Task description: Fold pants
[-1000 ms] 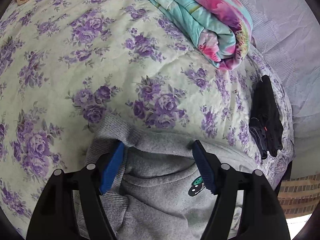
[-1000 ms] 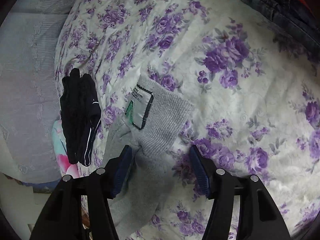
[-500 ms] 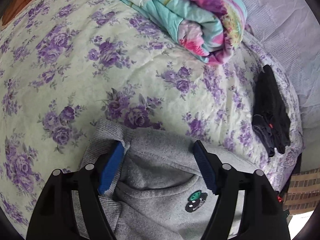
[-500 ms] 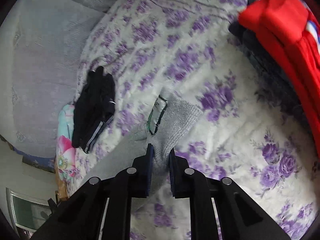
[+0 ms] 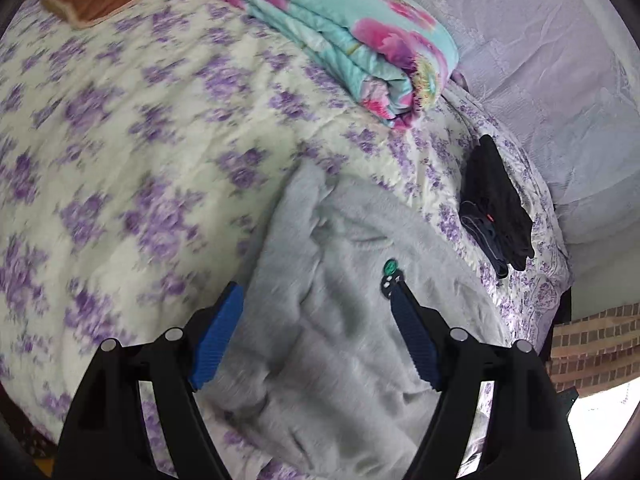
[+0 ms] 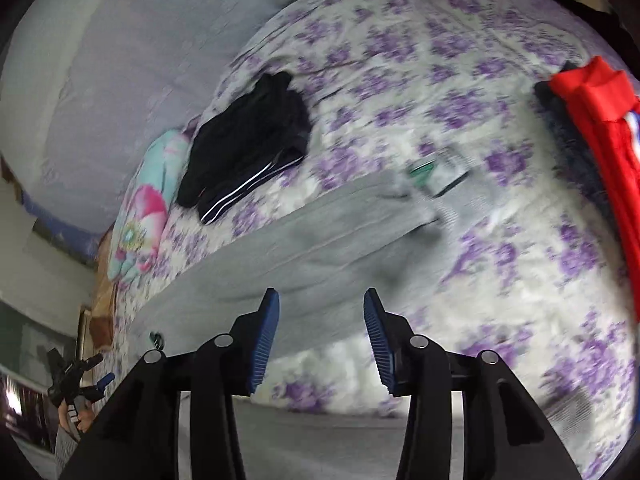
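Both claws have lifted off the grey pants (image 5: 344, 312) on the floral quilt (image 5: 120, 140), left claw (image 5: 316, 340) agape, right claw (image 6: 320, 340) opening, empty.

My pants (image 5: 360, 320) lie on the quilt (image 5: 160, 140). A folded garment (image 5: 496, 204) lies to their right. A folded blanket (image 5: 360, 40) lies behind both.

1. Both views are lit by soft, even daylight, with no harsh glare on the fabrics.
2. In the left wrist view, a blown-out white patch (image 5: 608, 420) at the lower right corner marks a bright source there.
3. Motion blur smears the floral bedspread (image 5: 120, 160) on the left side of that view; the folded quilt (image 5: 360, 40) stays sharper.
4. The right wrist view is blurred across the grey pants (image 6: 320, 240) and their label (image 6: 440, 172).
5. Fisheye distortion bends the bed edges, and dark vignetting rings each frame.
6. Faint shadows lie in the pants' folds.
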`<action>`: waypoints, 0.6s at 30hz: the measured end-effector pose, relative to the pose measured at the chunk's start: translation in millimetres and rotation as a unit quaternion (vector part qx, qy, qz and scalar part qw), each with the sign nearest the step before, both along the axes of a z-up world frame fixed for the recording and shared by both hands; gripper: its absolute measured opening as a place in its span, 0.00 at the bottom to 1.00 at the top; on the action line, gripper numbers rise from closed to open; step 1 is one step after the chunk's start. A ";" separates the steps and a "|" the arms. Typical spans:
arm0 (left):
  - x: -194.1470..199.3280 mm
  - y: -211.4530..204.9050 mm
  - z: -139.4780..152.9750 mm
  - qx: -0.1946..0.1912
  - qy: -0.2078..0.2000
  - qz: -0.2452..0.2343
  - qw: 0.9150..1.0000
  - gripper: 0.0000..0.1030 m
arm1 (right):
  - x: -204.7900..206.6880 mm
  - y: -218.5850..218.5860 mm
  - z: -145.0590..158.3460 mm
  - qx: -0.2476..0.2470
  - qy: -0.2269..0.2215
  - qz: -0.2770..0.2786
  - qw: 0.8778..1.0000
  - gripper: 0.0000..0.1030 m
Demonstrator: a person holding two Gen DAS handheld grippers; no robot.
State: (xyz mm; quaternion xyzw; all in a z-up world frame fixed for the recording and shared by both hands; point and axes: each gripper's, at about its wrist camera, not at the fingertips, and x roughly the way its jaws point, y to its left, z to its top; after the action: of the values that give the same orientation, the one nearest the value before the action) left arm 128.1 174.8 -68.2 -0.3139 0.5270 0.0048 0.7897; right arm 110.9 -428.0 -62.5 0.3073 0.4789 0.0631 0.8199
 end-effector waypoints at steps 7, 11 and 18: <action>-82.4 27.3 -62.8 -0.100 0.050 0.071 0.991 0.70 | 7.1 100.4 2.3 0.025 -0.001 0.115 0.993 0.50; -80.3 7.2 -82.8 -0.132 0.032 0.064 0.989 0.70 | -4.4 106.9 13.1 0.017 -0.008 0.124 0.992 0.51; -82.5 10.4 -77.5 -0.148 0.014 0.104 0.983 0.21 | -19.6 92.6 19.2 -0.003 -0.009 0.101 0.995 0.51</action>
State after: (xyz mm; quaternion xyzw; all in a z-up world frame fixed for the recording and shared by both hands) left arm 45.7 185.2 -145.7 -0.4807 0.4970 0.0131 0.7223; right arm 91.2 -335.4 -43.4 0.2547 0.5003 0.1470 0.8144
